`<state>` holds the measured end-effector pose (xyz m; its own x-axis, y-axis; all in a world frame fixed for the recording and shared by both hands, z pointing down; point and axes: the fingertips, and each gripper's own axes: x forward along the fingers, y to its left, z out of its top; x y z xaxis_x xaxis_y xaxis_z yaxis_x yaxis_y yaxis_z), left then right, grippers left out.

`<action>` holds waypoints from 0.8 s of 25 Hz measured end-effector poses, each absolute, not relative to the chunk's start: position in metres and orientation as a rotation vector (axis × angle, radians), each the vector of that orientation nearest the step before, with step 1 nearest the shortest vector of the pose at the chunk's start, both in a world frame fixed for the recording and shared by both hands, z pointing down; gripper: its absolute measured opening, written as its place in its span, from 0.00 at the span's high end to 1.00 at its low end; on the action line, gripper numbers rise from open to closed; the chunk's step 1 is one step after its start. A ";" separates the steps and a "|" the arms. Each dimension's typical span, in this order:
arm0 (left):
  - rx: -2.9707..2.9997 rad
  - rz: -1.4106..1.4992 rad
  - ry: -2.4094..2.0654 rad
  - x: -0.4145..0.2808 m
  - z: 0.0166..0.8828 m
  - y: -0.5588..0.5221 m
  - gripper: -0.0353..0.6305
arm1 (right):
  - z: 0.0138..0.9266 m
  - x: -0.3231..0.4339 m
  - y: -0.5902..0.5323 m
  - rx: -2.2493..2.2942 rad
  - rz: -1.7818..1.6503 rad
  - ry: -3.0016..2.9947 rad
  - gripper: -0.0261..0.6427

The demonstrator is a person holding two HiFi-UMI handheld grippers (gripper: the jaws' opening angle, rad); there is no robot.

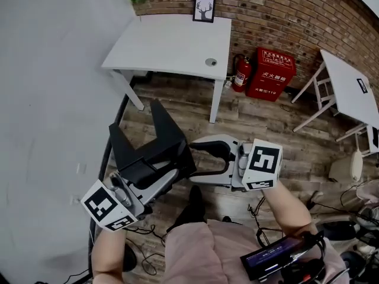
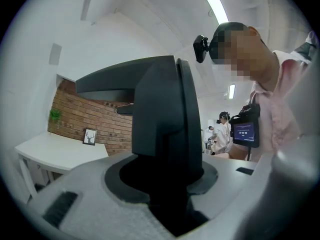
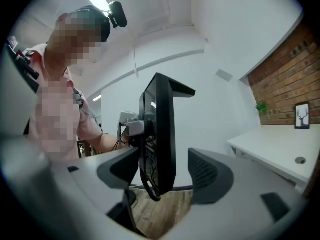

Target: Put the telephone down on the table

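Left gripper (image 1: 155, 185): jaws clamped on the telephone (image 1: 157, 147). In the left gripper view the black housing fills the gap, pads hard on both sides. It carries the whole load.

Right gripper (image 1: 201, 160): jaws wide apart. The right gripper view shows the phone's thin edge (image 3: 160, 134) standing between them with a clear gap on the far side, so no grip there.

Phone is in the air between the two grippers, above the wood floor and tilted. It's well short of the white table (image 1: 172, 40) by the brick wall. A framed deer picture (image 1: 204, 9) stands at the table's back edge, and the middle of the top is bare.

Handling, my read:
- Rigid plastic shell, probably light to moderate weight, won't flex under the pads.
- Smooth faces, likely slippery, and a one-sided clamp lets it pivot.
- A thin cable loop (image 3: 146, 186) hangs at the lower edge and could snag.
- Can't tell whether a handset sits on it. If so, tilt could shake it loose.

Best hold: across the thick body near the base, not the thin edge. Land base first, flat.
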<state>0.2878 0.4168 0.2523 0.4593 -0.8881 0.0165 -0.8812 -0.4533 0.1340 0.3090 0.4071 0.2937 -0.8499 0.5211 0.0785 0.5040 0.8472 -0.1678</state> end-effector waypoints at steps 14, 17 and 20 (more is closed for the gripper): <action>2.716 -0.054 -1.244 0.233 0.237 0.357 0.71 | 0.276 0.228 0.373 -0.891 0.245 -2.895 0.67; 2.728 -0.054 -1.191 0.224 0.240 0.349 0.71 | 0.279 0.219 0.366 -0.898 0.240 -2.900 0.69; 2.743 -0.055 -1.152 0.222 0.245 0.342 0.71 | 0.284 0.217 0.359 -0.878 0.239 -2.917 0.69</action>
<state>0.2224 0.3417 0.2451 0.7015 -0.7120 0.0298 -0.7059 -0.6885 0.1664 0.2166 0.3590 0.2835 -0.8316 0.5542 0.0372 0.5407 0.8230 -0.1740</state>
